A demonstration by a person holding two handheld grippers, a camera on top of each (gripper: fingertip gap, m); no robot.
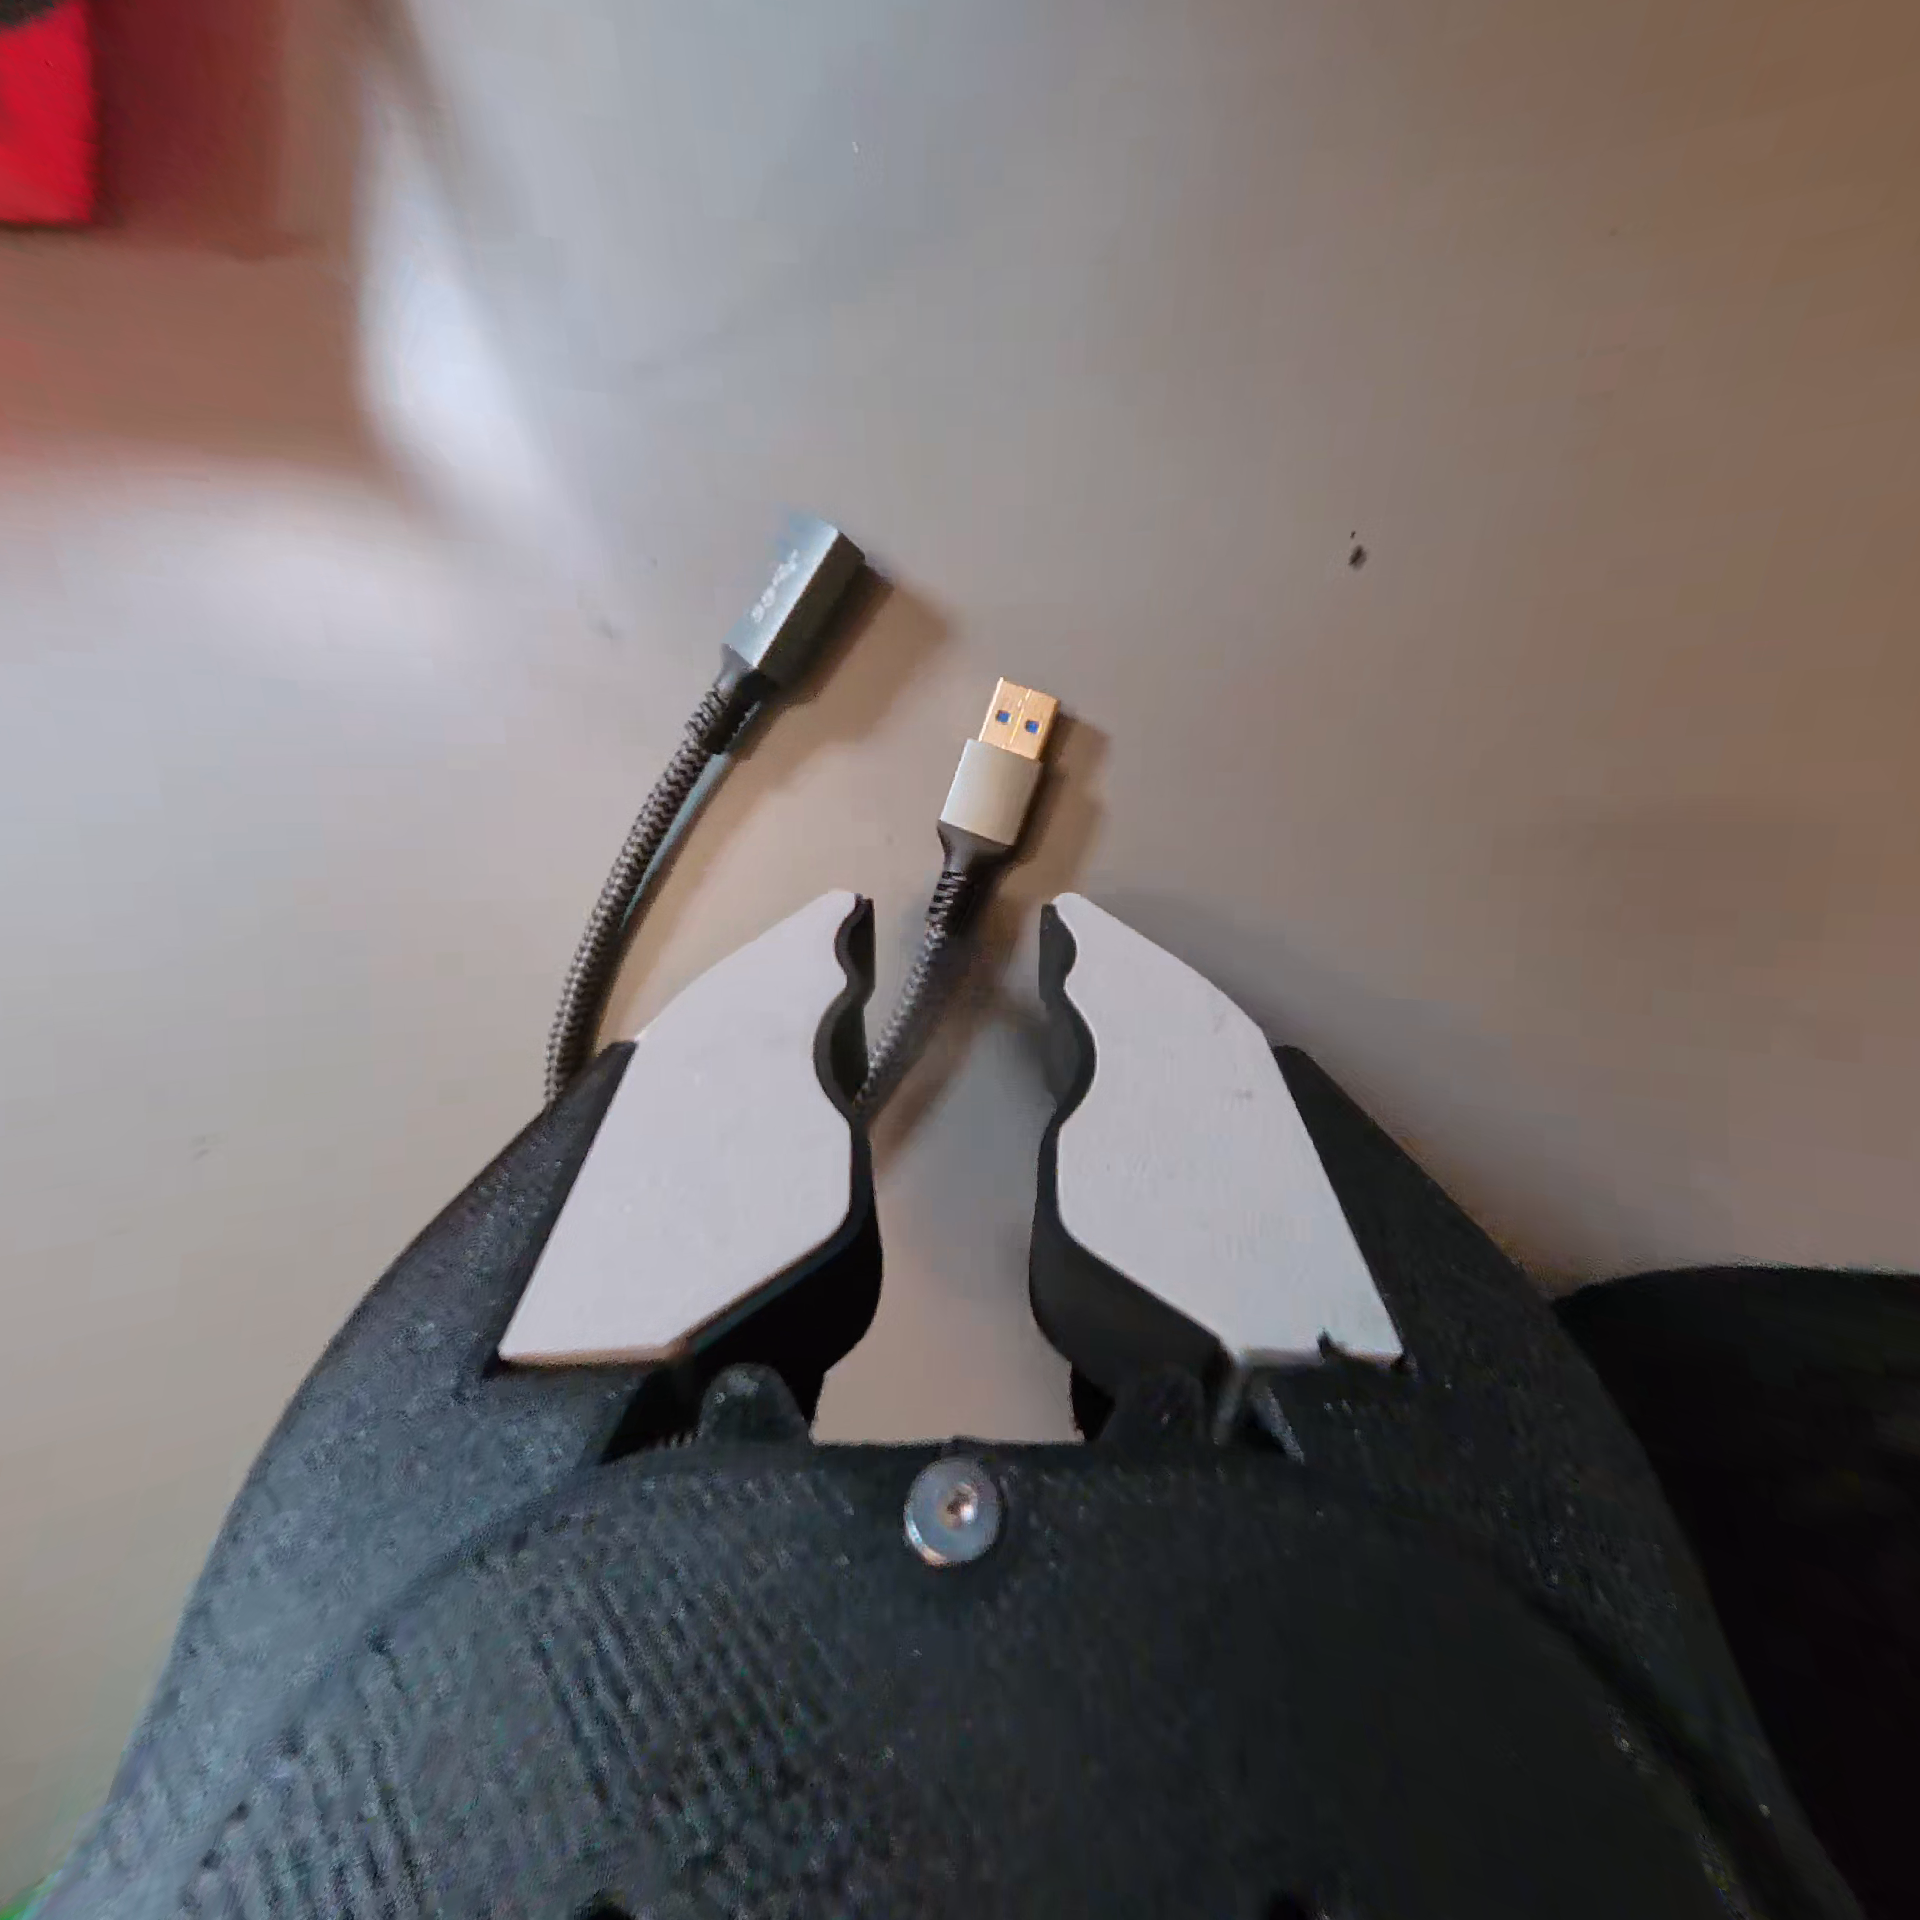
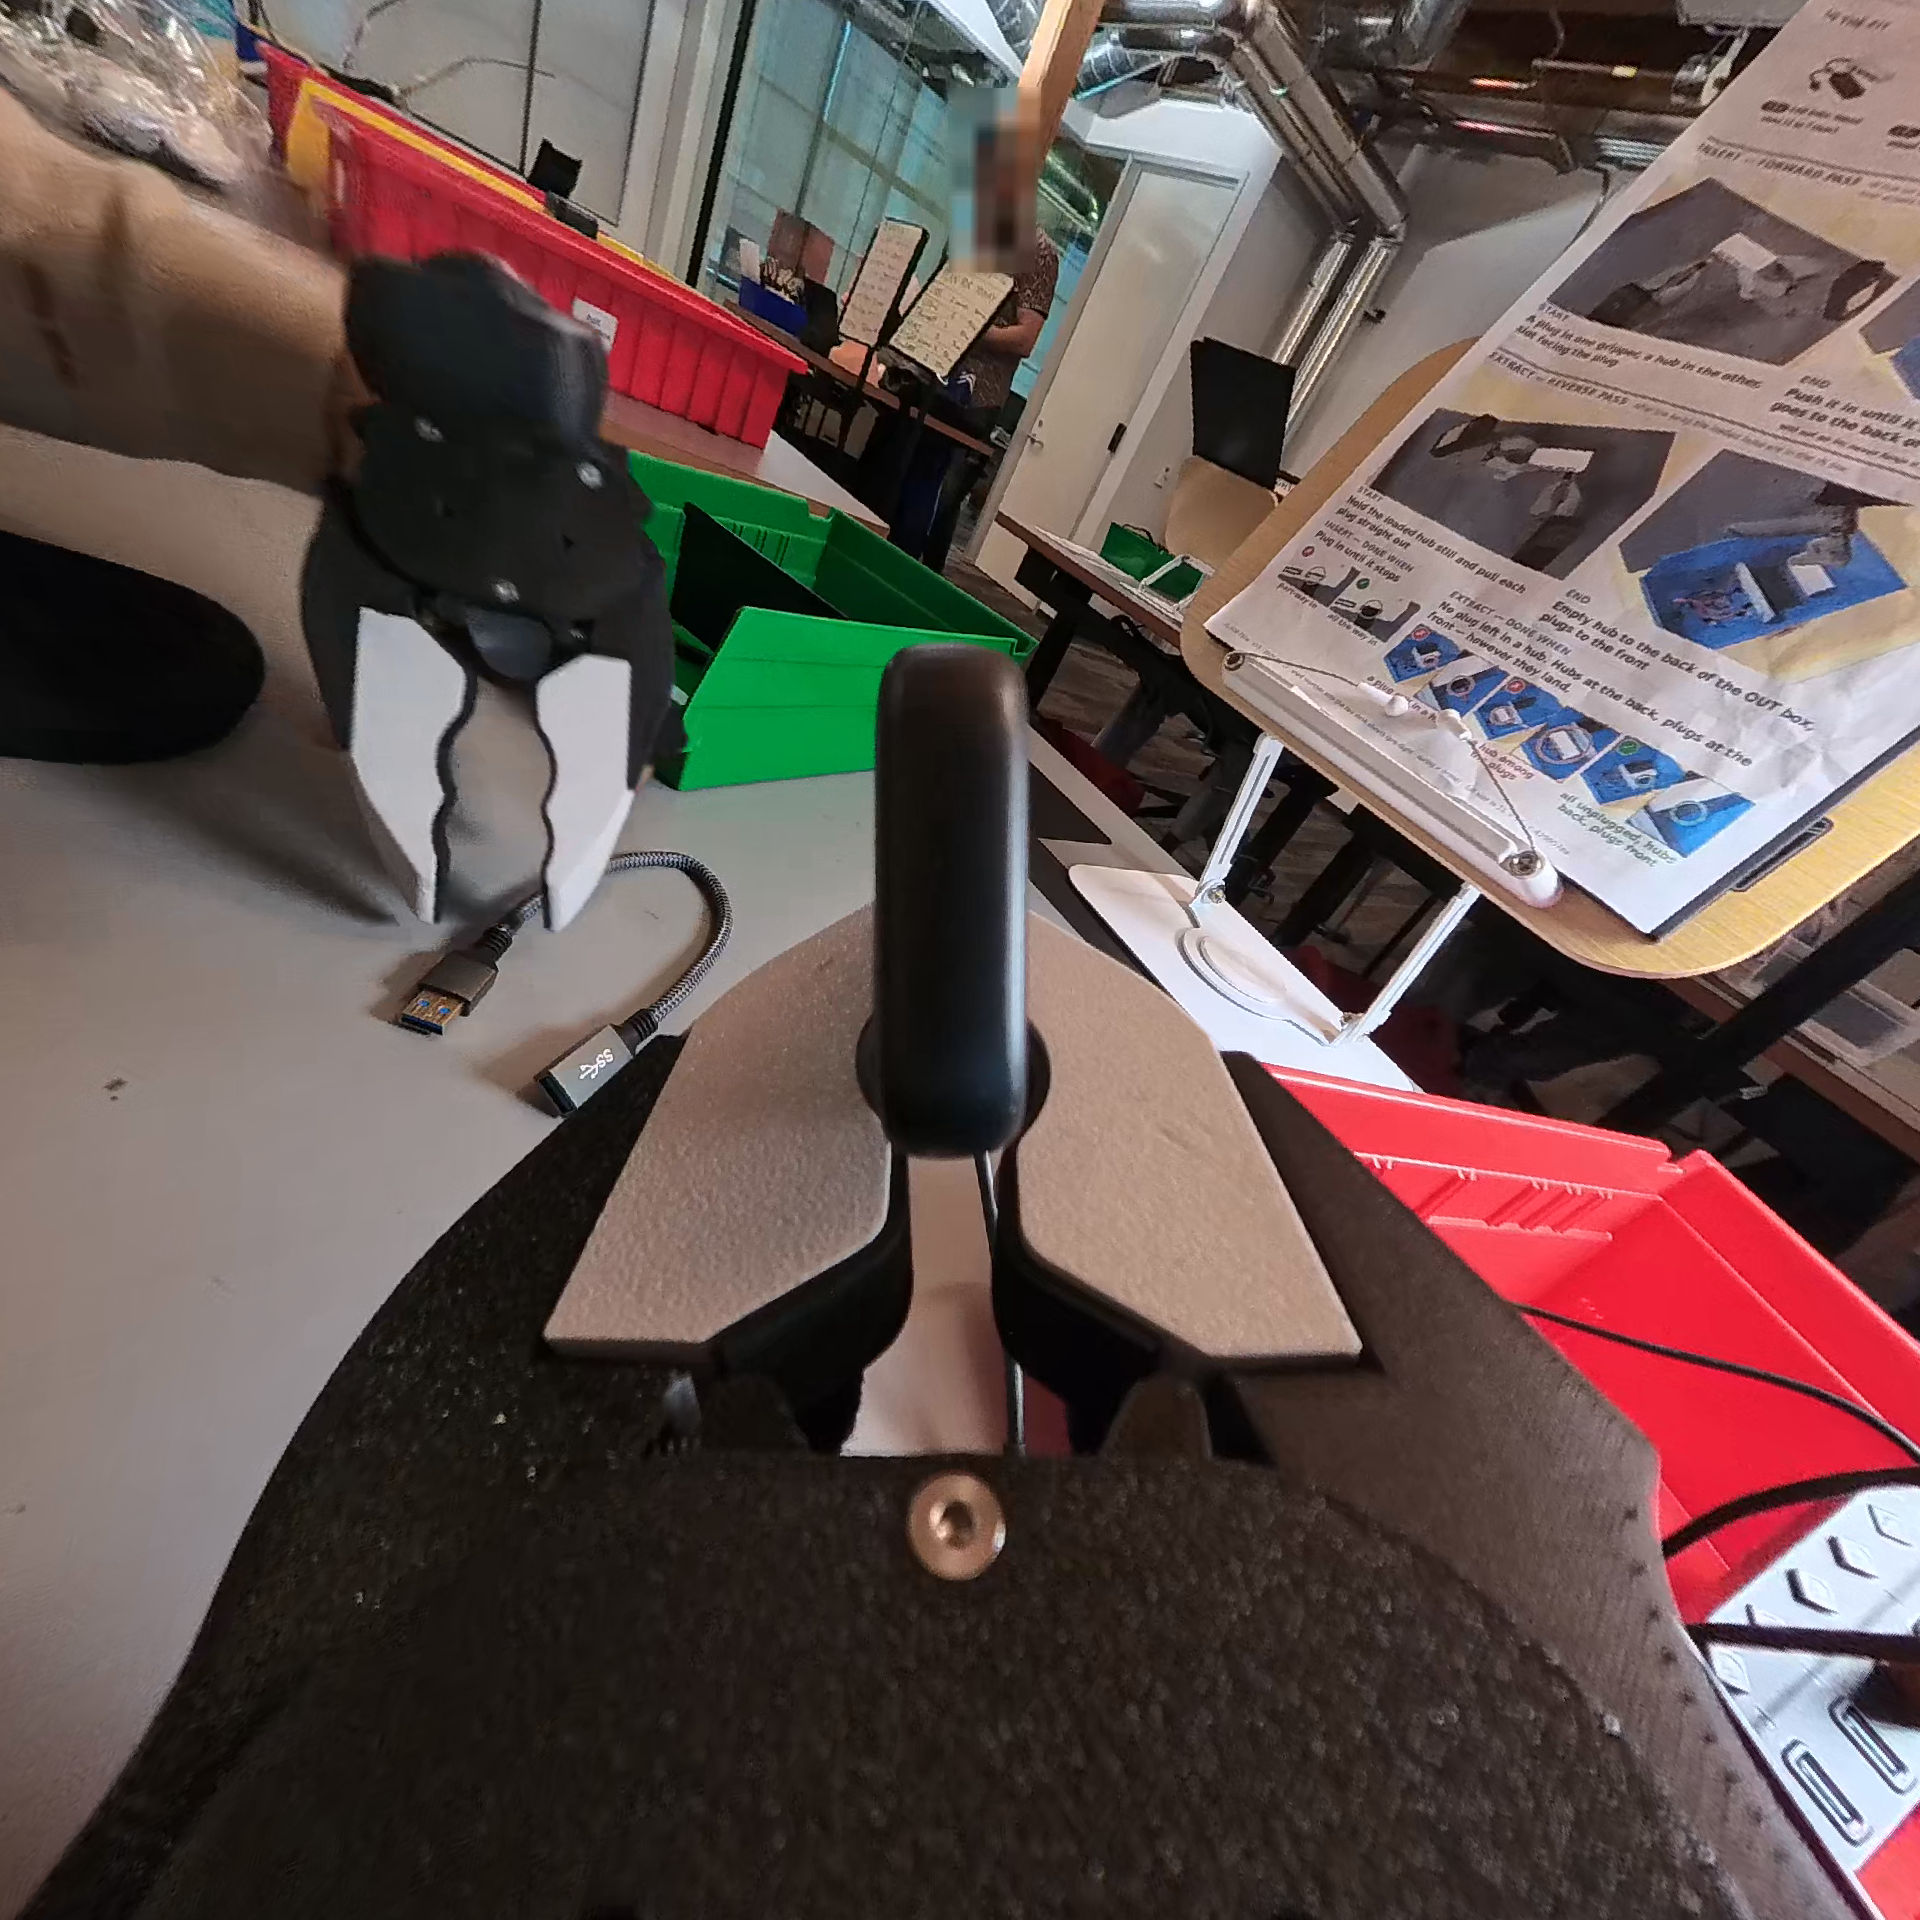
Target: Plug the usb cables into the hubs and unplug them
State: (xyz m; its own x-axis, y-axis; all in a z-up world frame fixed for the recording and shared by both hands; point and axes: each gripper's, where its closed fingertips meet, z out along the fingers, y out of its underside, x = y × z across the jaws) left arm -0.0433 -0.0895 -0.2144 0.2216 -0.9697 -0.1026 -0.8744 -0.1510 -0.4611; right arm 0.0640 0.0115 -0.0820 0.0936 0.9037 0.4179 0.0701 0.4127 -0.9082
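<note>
A short braided USB cable (image 1: 914,997) lies on the grey table (image 1: 1351,520). Its gold plug (image 1: 1003,764) points away from me and its grey socket end (image 1: 800,592) lies to the left. My left gripper (image 1: 954,909) is open, low over the table, with the cable running between its fingers just behind the plug. In the right wrist view the left gripper (image 2: 494,904) stands over the plug (image 2: 442,997), with the socket end (image 2: 587,1070) nearby. My right gripper (image 2: 951,987) is shut on a slim black hub (image 2: 951,831), held upright above the table, apart from the cable.
A green bin (image 2: 831,644) sits behind the cable. A red bin (image 2: 1558,1247) at right holds a white hub (image 2: 1818,1683) with black wires. A document stand with an instruction sheet (image 2: 1610,520) rises at right. More red bins (image 2: 623,312) line the back. A person stands far off.
</note>
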